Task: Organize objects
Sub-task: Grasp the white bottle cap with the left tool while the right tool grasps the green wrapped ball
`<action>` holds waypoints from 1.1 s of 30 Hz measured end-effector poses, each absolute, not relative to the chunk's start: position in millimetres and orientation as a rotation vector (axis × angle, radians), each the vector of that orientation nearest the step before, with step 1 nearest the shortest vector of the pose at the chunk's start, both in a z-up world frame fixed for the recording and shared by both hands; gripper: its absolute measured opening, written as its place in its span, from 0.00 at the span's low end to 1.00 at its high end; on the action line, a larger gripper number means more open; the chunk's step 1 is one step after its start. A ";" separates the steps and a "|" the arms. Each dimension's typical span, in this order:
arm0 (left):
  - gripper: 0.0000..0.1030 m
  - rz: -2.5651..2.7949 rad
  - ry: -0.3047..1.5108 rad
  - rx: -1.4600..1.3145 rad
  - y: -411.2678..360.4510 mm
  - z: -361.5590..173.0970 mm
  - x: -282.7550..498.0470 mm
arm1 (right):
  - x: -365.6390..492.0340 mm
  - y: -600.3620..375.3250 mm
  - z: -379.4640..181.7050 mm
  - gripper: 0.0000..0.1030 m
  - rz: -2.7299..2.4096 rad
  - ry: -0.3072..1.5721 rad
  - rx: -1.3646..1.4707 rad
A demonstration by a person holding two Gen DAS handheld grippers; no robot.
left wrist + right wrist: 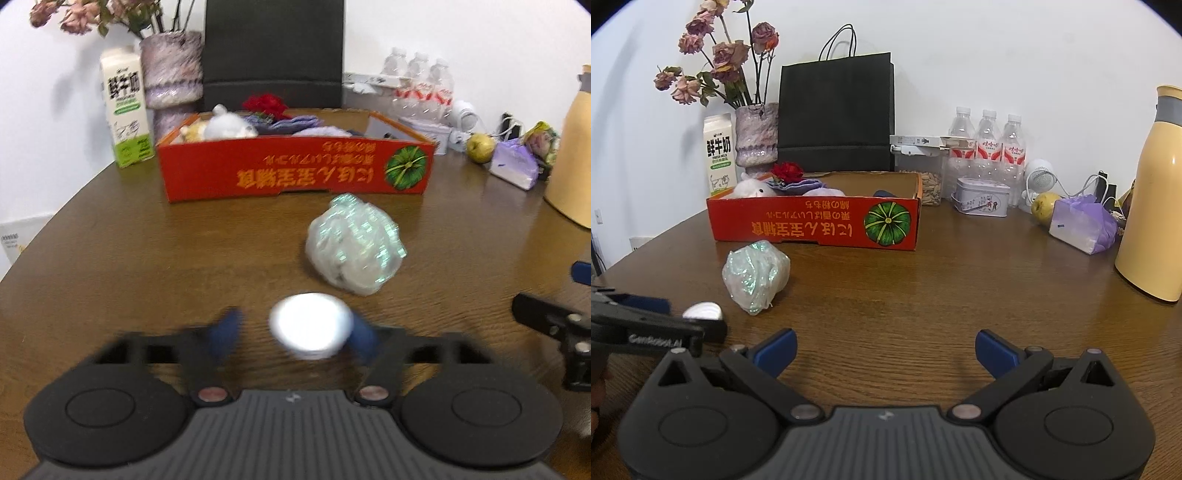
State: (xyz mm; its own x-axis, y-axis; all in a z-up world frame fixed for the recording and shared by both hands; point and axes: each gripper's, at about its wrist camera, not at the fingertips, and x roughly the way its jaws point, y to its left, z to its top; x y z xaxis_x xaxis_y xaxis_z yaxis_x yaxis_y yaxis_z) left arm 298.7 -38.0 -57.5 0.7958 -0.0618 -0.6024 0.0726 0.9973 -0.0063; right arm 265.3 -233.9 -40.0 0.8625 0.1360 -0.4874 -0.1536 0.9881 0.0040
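The right gripper (885, 350) is hovering open over the brown table (923, 295), with a crumpled iridescent bundle (755, 280) lying before the red box (816, 221).

You are looking across a dark brown wood-grain counter (923, 295) with a rounded near edge, its surface glossy enough to catch soft reflections from above. Behind it a plain white wall (997, 55) fills the whole back of both views, evenly lit, with faint shadows thrown onto it at the left. In the left wrist view, low at the left edge beyond the counter, you can see a pale strip (22, 236) of the room, too blurred to tell more.
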 end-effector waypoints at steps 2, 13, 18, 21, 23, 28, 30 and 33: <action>0.39 -0.099 0.649 0.000 -36.9 -56.3 298.5 | 265.0 -233.2 -40.1 1.00 0.151 0.505 -0.037; 0.40 -0.029 0.564 0.019 -10.2 -31.8 312.1 | 265.8 -214.4 -39.5 1.00 0.184 0.490 -0.074; 0.40 0.014 0.533 0.024 12.8 -29.6 320.4 | 275.4 -193.7 -39.1 1.00 0.212 0.491 -0.085; 0.40 0.028 0.530 0.002 26.7 -30.7 321.8 | 284.7 -179.0 -39.4 0.99 0.232 0.498 -0.085; 0.40 0.037 0.524 0.002 33.6 -31.3 321.5 | 291.9 -168.4 -39.7 0.98 0.246 0.506 -0.091; 0.40 0.050 0.503 -0.006 48.5 -29.3 319.6 | 308.6 -143.6 -40.6 0.98 0.275 0.515 -0.104; 0.40 0.061 0.502 -0.011 54.1 -29.1 319.9 | 316.5 -136.1 -41.3 0.98 0.279 0.526 -0.102; 0.40 0.073 0.498 -0.015 61.7 -29.0 320.6 | 328.7 -126.3 -42.8 0.98 0.278 0.548 -0.096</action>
State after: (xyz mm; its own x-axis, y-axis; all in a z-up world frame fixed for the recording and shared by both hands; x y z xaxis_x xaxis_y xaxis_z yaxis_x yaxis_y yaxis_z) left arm 320.6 61.7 -29.0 0.8762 0.0659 -0.4774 -0.0733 0.9973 0.0031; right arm 328.7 -126.3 -42.8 0.8173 0.2352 -0.5261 -0.2860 0.9581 -0.0160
